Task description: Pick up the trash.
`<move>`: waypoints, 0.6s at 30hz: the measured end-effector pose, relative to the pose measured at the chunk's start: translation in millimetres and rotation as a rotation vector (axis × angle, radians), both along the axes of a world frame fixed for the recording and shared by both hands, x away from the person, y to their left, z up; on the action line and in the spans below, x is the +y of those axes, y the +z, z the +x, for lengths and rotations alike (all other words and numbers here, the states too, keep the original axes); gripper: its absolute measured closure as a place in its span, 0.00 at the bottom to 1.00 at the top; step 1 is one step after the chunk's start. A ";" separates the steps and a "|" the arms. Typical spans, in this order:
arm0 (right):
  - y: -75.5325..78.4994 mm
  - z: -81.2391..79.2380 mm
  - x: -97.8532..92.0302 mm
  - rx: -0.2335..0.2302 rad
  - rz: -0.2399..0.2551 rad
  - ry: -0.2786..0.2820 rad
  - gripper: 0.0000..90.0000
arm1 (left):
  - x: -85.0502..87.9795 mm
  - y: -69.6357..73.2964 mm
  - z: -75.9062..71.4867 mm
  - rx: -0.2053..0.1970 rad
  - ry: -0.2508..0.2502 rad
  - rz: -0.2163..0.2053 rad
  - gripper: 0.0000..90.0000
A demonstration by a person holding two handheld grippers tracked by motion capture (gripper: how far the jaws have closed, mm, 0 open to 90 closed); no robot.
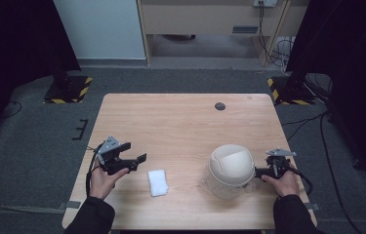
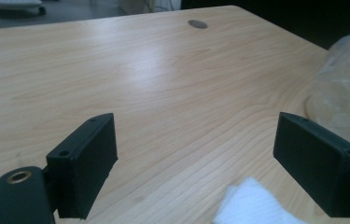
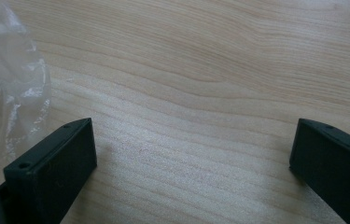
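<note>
A cream dome-shaped object [image 1: 229, 165] wrapped in clear plastic [image 2: 345, 88] stands on the wooden table [image 1: 180, 126] at the front right. A folded white cloth [image 1: 157, 183] lies left of it, its corner [image 2: 252, 205] low between my left jaws. My left gripper [image 1: 135, 151] is held just left of the cloth, open, with nothing between the jaws [image 2: 193, 128]. My right gripper [image 1: 258, 171] sits right beside the dome and points at it. It is open over bare wood [image 3: 191, 126], and the plastic [image 3: 4, 79] lies just past one jaw.
A dark round cable hole [image 1: 220, 106] marks the table's far side. Black stands with striped bases [image 1: 68, 90] flank the table on the grey floor, and cables [image 1: 317, 122] trail at the right. Bare wood stretches across the middle and back of the table.
</note>
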State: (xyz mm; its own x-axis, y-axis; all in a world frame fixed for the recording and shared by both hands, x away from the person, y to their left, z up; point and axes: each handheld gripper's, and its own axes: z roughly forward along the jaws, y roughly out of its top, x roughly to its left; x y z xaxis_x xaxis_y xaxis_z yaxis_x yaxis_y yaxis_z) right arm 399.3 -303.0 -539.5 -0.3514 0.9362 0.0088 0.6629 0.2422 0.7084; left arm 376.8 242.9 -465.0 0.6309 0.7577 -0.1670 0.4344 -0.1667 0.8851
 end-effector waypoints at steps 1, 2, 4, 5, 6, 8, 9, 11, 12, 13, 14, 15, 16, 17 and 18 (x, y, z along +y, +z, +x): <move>0.0 0.0 0.0 0.000 0.000 0.001 0.01 | -2.2 2.1 -0.6 -0.013 -0.013 -0.001 0.14; 0.0 0.0 0.2 0.000 0.000 0.000 0.01 | -4.3 4.4 -1.2 -0.022 -0.024 0.002 0.14; 0.0 0.0 0.1 0.001 0.000 0.001 0.01 | -8.9 9.2 -2.6 -0.038 -0.041 -0.001 0.13; 0.0 0.0 0.1 0.001 0.000 0.001 0.01 | -11.4 11.7 -3.4 -0.046 -0.053 -0.005 0.13; 0.0 0.0 0.1 0.001 0.000 0.002 0.01 | -14.1 14.2 -4.3 -0.055 -0.064 -0.010 0.13; 0.0 0.1 0.1 0.001 -0.001 0.002 0.01 | -19.4 19.0 -5.6 -0.066 -0.088 -0.018 0.13; 0.1 0.1 0.0 0.001 -0.001 0.003 0.01 | -22.1 20.9 -6.0 -0.067 -0.101 -0.023 0.13; 0.0 0.2 0.1 0.001 -0.003 0.004 0.01 | -27.6 23.5 -7.1 -0.070 -0.122 -0.025 0.13; 0.0 0.2 0.1 0.001 -0.003 0.004 0.01 | -30.5 24.5 -7.6 -0.071 -0.132 -0.026 0.13; 0.0 0.2 0.1 0.001 -0.003 0.004 0.01 | -33.6 25.4 -8.1 -0.070 -0.144 -0.027 0.13; 0.0 0.2 0.1 0.000 -0.003 0.004 0.01 | -36.8 26.5 -8.5 -0.072 -0.156 -0.028 0.13; 0.0 0.2 0.1 0.001 -0.003 0.004 0.01 | -40.1 27.5 -8.9 -0.073 -0.166 -0.031 0.13; 0.1 0.2 0.3 0.002 -0.002 0.003 0.01 | -43.5 28.7 -9.4 -0.073 -0.177 -0.032 0.13; 0.1 0.2 0.3 0.002 -0.002 0.003 0.01 | -46.9 30.0 -9.8 -0.076 -0.188 -0.030 0.13; 0.1 0.2 0.3 0.002 -0.002 0.003 0.01 | -50.4 31.3 -10.3 -0.078 -0.199 -0.027 0.13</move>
State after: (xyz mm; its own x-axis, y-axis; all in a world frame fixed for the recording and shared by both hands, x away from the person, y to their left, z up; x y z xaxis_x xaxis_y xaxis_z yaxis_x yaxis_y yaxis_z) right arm 399.6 -302.7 -539.5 -0.3541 0.9352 0.0078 0.6634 0.2454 0.7069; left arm 366.4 192.6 -433.7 0.7793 0.6129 -0.1301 0.3252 -0.2182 0.9201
